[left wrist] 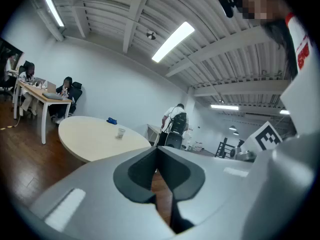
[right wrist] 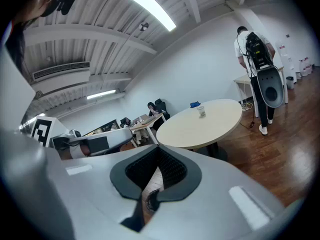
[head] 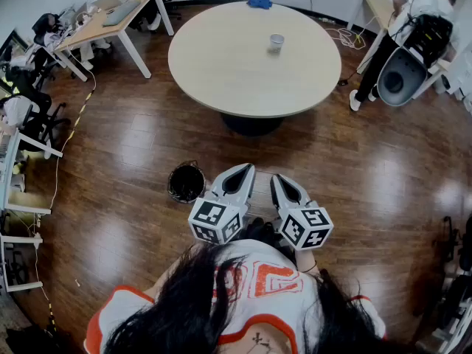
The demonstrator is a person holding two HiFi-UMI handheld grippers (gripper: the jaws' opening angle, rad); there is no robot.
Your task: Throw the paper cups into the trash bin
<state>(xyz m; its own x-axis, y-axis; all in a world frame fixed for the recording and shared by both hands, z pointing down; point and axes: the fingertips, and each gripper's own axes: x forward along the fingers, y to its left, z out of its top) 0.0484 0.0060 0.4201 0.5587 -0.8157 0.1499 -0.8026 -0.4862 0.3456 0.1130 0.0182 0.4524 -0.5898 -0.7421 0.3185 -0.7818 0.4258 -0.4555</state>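
Note:
One paper cup stands upright on the round beige table, far ahead of me; it also shows small in the left gripper view and the right gripper view. A black trash bin sits on the wood floor just left of my left gripper. My right gripper is held beside the left one, close to my chest. Both point toward the table with their jaws closed together and nothing between them.
A blue object lies at the table's far edge. Desks with seated people stand at the back left. A person with a backpack bends over a desk at the back right, with cables on the floor nearby.

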